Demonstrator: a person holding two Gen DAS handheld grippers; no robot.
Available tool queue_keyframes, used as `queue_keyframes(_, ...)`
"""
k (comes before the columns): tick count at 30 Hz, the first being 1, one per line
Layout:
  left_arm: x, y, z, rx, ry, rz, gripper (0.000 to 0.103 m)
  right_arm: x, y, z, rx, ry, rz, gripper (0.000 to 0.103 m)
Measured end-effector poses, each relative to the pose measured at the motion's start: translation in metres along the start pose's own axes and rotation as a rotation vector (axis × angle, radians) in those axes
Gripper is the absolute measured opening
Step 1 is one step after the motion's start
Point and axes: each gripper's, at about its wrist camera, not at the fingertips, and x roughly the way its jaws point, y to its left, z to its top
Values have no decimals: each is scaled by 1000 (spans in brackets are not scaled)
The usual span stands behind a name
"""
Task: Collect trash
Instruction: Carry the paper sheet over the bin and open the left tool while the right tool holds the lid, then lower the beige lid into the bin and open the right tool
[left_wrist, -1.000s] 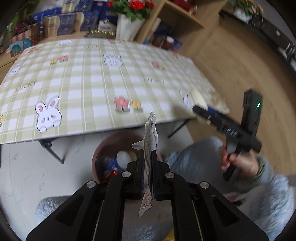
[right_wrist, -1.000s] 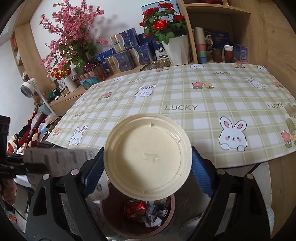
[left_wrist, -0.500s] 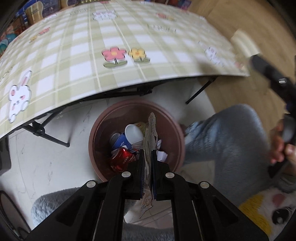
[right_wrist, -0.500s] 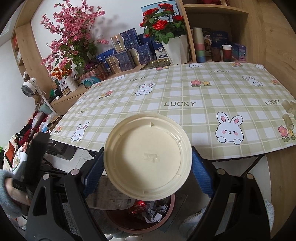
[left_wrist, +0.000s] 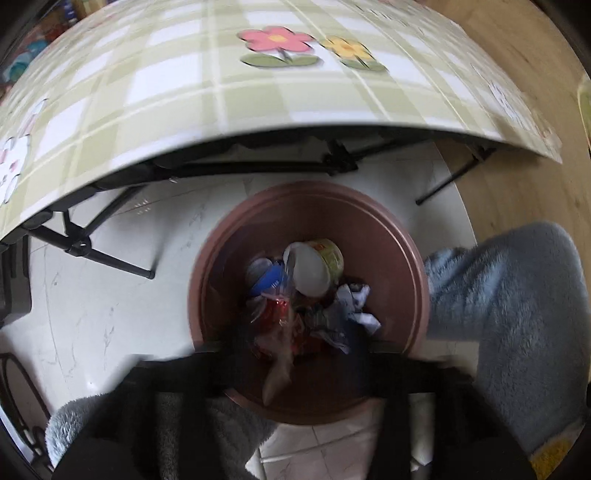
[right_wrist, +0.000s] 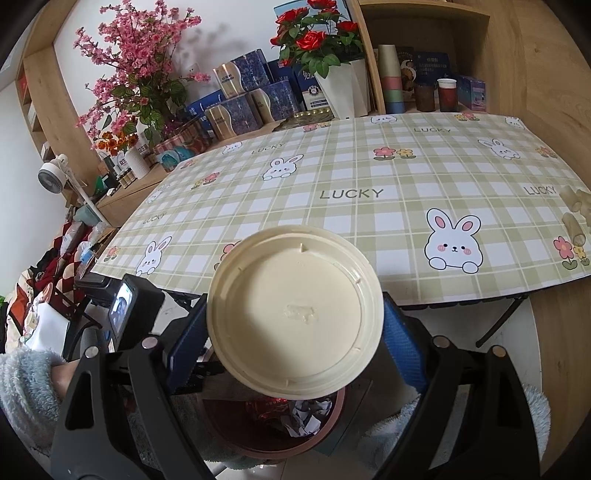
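My left claw (left_wrist: 295, 354), jaws opening, apparently sheds a blurred paper scrap (left_wrist: 277, 373) straight down into the round brown plastic bin (left_wrist: 406, 236); right claw (right_wrist: 295, 332) clamps a cream round plastic lid (right_wrist: 295, 314).

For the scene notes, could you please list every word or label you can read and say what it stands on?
"LUCKY": printed several times on the checked tablecloth.
Boxes behind the table: print too small to read.
Wrappers in the brown bin: blurred, unreadable.
Cream lid in the right gripper: no text.

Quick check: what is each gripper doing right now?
Left gripper: opening, blurred paper scrap dropping free over the round brown bin.
Right gripper: closed on the round cream plastic lid.
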Motion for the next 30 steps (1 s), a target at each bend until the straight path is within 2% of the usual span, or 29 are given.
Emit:
queue_keyframes(3,-14,2,2,-33,-54,-7,73,1,2,-1,-8,5,0,86)
queue_keyframes(7,-50,0,-1,-70,-168,20,88,5,3,-2,-13,17,-3,86)
queue_keyframes(11,-95,0,-7,-111,-298,82,93,12,8,-7,-21,49,7,86)
queue_keyframes(14,-121,2,-13,-151,-369,123,93,23,19,-15,-48,95,29,86)
queue_keyframes(21,-168,10,-46,-343,-540,192,97,49,50,-36,-137,211,90,87)
queue_keyframes(26,-170,25,-65,-443,-565,213,97,74,63,-48,-186,288,104,87)
queue_keyframes(30,-162,36,-67,-479,-530,212,97,88,68,-52,-203,316,85,87)
